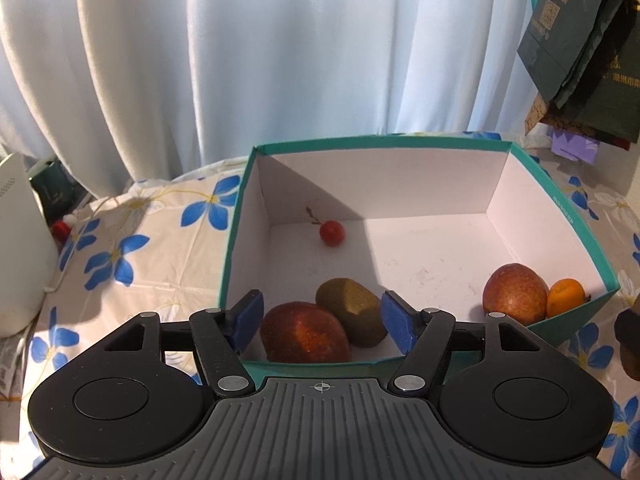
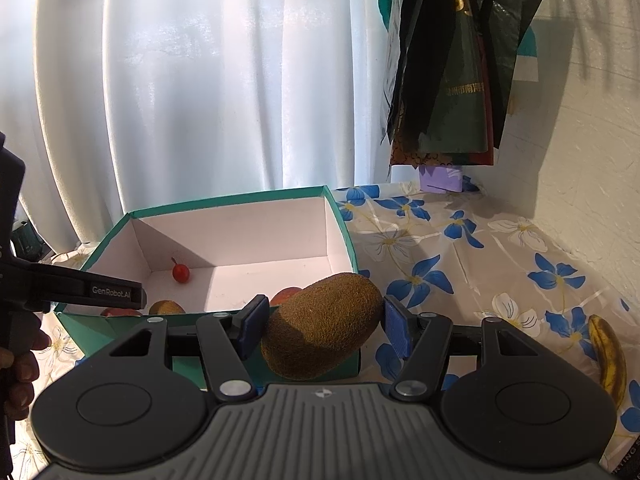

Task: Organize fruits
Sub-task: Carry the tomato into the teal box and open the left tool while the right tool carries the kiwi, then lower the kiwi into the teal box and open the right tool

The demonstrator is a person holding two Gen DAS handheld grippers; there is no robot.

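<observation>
Sorting looks well underway: the teal box (image 1: 560,200) w/ white inside already holds a cherry (image 1: 332,233) near the back-left corner, a red apple (image 1: 306,333) touching a kiwi (image 1: 352,312) at the front wall, plus a second apple (image 1: 515,293) & a small orange fruit (image 1: 565,297) pressed together in the front-right corner. Left gripper (image 1: 322,324) hangs over the front edge, jaws spread, nothing pinched; the apple & kiwi lie below the gap, clear of the pads. Right gripper (image 2: 324,326) is pinching a second kiwi (image 2: 322,326) crosswise, pads on both ends, just short of the box's near wall, so I'd say that one's next to go in. Left to do: that kiwi, and a browned banana (image 2: 608,354) lying on the cloth at far right, well apart from the box. Surface is a table w/ a floral tablecloth (image 2: 460,264), blue & white blooms. White curtains (image 1: 240,60) behind, sunlit; dark bags (image 2: 460,60) hang by the wall at right.
</observation>
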